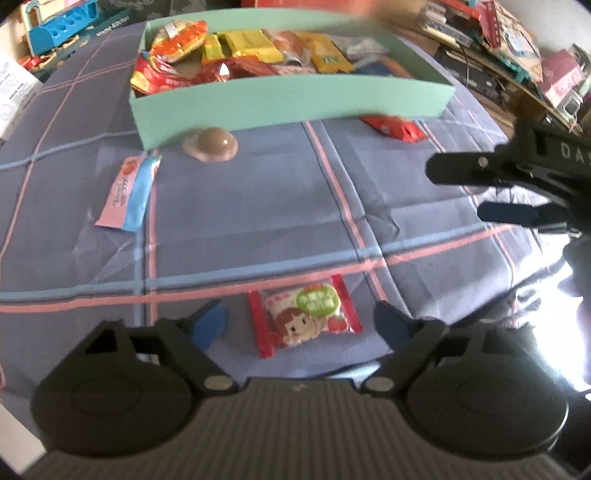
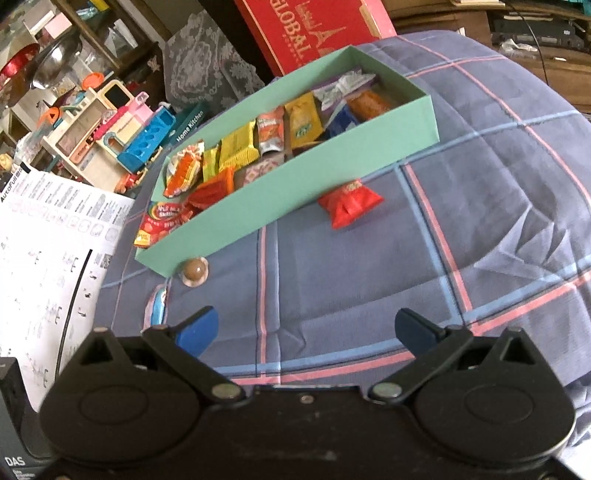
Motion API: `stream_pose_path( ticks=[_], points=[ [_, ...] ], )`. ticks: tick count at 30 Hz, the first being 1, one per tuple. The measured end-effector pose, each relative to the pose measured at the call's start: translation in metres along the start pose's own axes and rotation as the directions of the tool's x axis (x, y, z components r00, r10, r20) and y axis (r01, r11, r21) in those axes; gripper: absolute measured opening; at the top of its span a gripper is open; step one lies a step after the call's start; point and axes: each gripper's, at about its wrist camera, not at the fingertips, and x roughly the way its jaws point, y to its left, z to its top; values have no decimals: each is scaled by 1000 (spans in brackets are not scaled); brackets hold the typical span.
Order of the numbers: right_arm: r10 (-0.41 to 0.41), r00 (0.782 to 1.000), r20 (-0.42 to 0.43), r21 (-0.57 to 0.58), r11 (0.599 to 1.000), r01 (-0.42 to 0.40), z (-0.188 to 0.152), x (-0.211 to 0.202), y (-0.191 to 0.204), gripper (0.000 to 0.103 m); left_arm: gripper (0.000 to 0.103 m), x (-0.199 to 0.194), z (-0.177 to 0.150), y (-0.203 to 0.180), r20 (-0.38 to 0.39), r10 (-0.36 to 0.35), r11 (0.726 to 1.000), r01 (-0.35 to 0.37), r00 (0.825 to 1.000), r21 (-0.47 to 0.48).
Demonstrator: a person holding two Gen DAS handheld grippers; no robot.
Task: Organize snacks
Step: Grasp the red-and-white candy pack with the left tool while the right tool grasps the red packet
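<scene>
A small red-and-white candy packet [image 1: 304, 319] with a cartoon face lies flat on the plaid cloth. My left gripper [image 1: 301, 325] is open around it, one blue pad on each side and neither touching it. Beyond stands a long green box [image 1: 288, 99] holding several snack packets. In front of the box lie a brown jelly cup [image 1: 210, 144], a pink-and-blue packet [image 1: 127, 192] and a red packet [image 1: 393, 127]. My right gripper [image 2: 306, 326] hovers open over bare cloth with nothing between its fingers. In its view are the box [image 2: 295, 177], red packet [image 2: 349, 203] and jelly cup [image 2: 195, 271].
The blue plaid cloth [image 1: 258, 221] covers a table that drops off at left and right. A printed paper sheet [image 2: 48, 258], a toy kitchen set [image 2: 110, 136] and a red box [image 2: 314, 33] crowd the far left. Cluttered shelves [image 1: 517, 55] stand behind on the right.
</scene>
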Motion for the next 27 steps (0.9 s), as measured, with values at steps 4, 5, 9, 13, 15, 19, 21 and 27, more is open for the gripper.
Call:
stream_pose_path(
  ticks=[4,5,9,13,15,19,21,27],
  points=[
    [-4,1000,-9,-7,1000,4,0,4,0,103,57,3,0,-4,6,10,999,-10,1000,34],
    [-7,1000,-11,-6,1000,7,0,6,0,103,48,3,0,-5,12,12,999,-13,1000,36],
    [-21,1000,-13,1,1000,21,1,10,-3,103,40,4,4,1,53,29,1000,-29,998,6],
    [-40,999,-5,-13,999,40,5,15,-6,103,39,11,14,8,100,72,997,-69,992,-30],
    [-53,999,10,-29,998,53,9,17,-5,103,37,14,22,12,116,86,996,-81,989,-48],
    [-78,995,54,-65,995,82,26,22,-5,103,37,23,39,19,139,104,993,-94,985,-72],
    [-87,994,69,-77,993,92,35,26,-5,103,37,27,45,21,146,105,993,-95,984,-77],
    [-109,990,87,-166,979,122,62,45,2,101,42,35,58,25,156,109,992,-97,982,-82]
  ],
)
